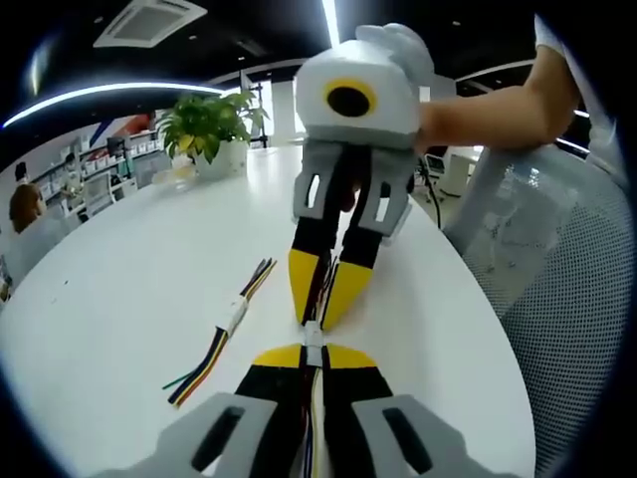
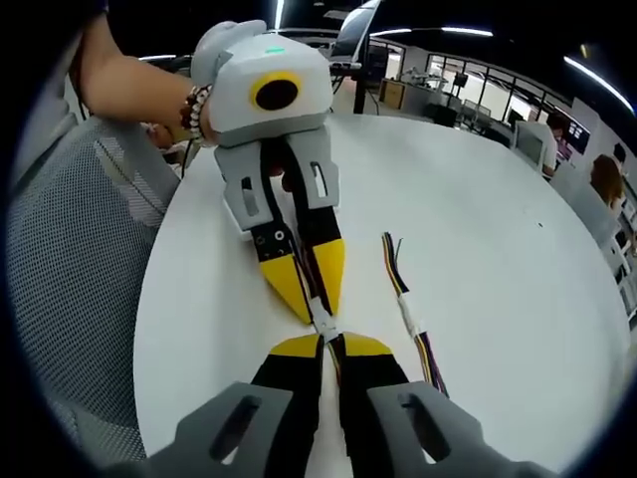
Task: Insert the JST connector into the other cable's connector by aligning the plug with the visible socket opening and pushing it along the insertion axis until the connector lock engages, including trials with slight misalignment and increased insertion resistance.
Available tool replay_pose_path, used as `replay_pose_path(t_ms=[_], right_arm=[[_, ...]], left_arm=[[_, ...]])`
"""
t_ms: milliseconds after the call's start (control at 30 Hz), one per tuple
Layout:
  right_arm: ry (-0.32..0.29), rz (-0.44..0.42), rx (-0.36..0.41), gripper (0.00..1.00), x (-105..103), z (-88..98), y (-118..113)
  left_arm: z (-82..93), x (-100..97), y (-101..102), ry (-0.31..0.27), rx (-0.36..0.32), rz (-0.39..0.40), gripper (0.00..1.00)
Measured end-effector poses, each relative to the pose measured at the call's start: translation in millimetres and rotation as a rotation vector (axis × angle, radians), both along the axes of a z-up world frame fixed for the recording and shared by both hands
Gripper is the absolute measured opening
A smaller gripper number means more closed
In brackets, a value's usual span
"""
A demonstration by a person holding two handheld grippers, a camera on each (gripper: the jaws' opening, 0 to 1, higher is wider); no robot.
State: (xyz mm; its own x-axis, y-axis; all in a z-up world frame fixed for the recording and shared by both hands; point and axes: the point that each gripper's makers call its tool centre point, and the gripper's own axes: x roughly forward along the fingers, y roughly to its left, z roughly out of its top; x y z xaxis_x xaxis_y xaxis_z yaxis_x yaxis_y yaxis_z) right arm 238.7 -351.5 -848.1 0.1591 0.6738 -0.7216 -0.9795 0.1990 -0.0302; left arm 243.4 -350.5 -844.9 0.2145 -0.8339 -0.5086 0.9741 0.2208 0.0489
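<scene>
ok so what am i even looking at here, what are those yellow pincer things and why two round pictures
Those are two hand-held grippers; a person holds one in each hand. Each carries a fisheye camera looking along its own jaws, so each picture shows its own jaws at the bottom and the other gripper opposite. The left gripper and right gripper each pinch a cable, meeting at the small white connector between their tips. A spare joined cable lies on the white table, with a potted plant behind.
</scene>
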Motion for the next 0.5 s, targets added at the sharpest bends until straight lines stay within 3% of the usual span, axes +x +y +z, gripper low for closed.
replay_pose_path(t_ms=[167,500], right_arm=[[-0.007,-0.004,0.016,0.02,1,1.5,0],[-0.038,-0.056,0.065,0.02,14,10.6,-3]], left_arm=[[0.5,1.6,0,0.004,-0.003,0.007,0.0],[11.7,16.8,-3,-0.044,-0.007,0.065,0.0]])
